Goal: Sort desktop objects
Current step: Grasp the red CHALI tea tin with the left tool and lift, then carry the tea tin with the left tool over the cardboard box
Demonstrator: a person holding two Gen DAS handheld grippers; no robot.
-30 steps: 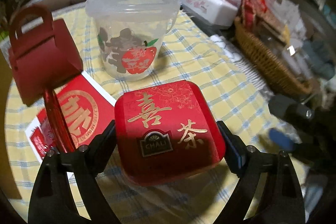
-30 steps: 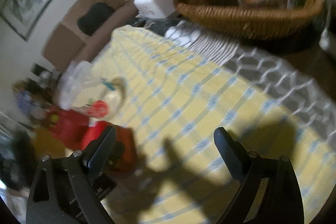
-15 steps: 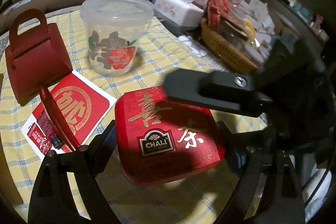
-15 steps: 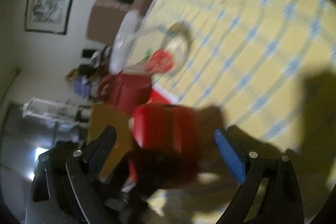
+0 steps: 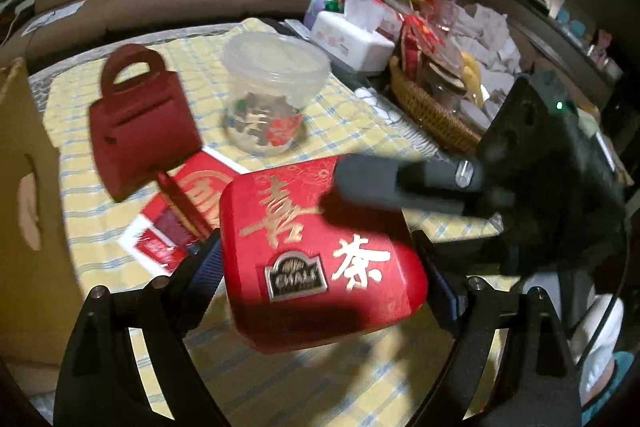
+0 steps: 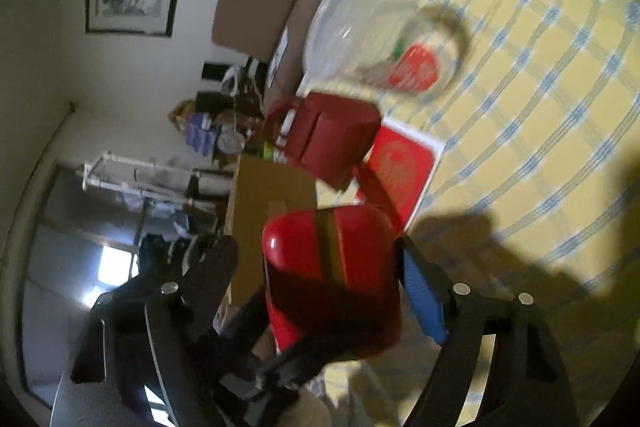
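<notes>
Gripping one red tea tin (image 5: 320,259) above the checked cloth (image 5: 400,379), left gripper (image 5: 320,267) clamped its sides | right gripper (image 6: 320,267) closing around it, contact unclear | one plastic cup (image 5: 276,99), one red handbag box (image 5: 140,123) behind

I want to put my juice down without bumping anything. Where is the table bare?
The biggest bare patch is the yellow checked cloth between the plastic cup and the wicker basket. The near cloth below the red tin is free too. The left is crowded: handbag box, red card and cardboard box sit close together.
</notes>
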